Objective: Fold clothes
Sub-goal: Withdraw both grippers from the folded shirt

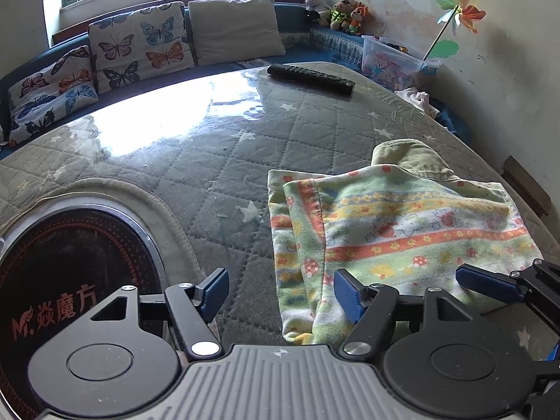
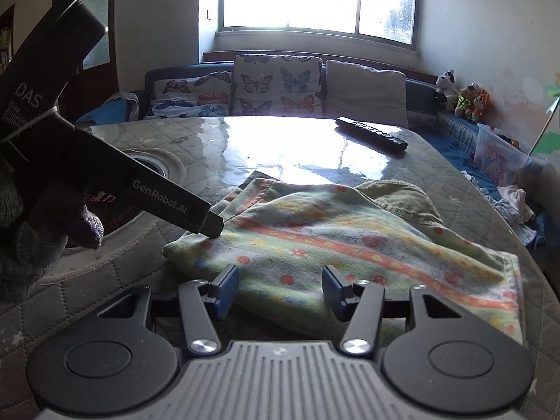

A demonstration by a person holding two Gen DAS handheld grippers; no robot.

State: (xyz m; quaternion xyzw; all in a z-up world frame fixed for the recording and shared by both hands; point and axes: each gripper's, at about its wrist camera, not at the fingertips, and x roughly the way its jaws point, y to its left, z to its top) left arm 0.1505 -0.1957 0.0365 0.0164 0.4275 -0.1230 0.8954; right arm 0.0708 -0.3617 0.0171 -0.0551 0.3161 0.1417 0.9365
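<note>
A folded patterned garment (image 1: pixel 395 231), green and yellow with orange bands, lies on the quilted table; it also shows in the right wrist view (image 2: pixel 350 241). An olive cloth (image 1: pixel 409 157) pokes out from under its far side. My left gripper (image 1: pixel 280 292) is open, its right finger over the garment's near left edge, its left finger over bare quilt. My right gripper (image 2: pixel 280 288) is open over the garment's near edge. In the right wrist view the left gripper's black body (image 2: pixel 115 171) reaches in from the left, its tip at the garment's left corner.
A round black cooktop (image 1: pixel 70 280) is set into the table at left. A black remote (image 1: pixel 309 78) lies at the far side. A sofa with butterfly cushions (image 1: pixel 140 42) stands behind. A clear toy box (image 1: pixel 395 61) and loose clothes (image 2: pixel 514 203) sit at right.
</note>
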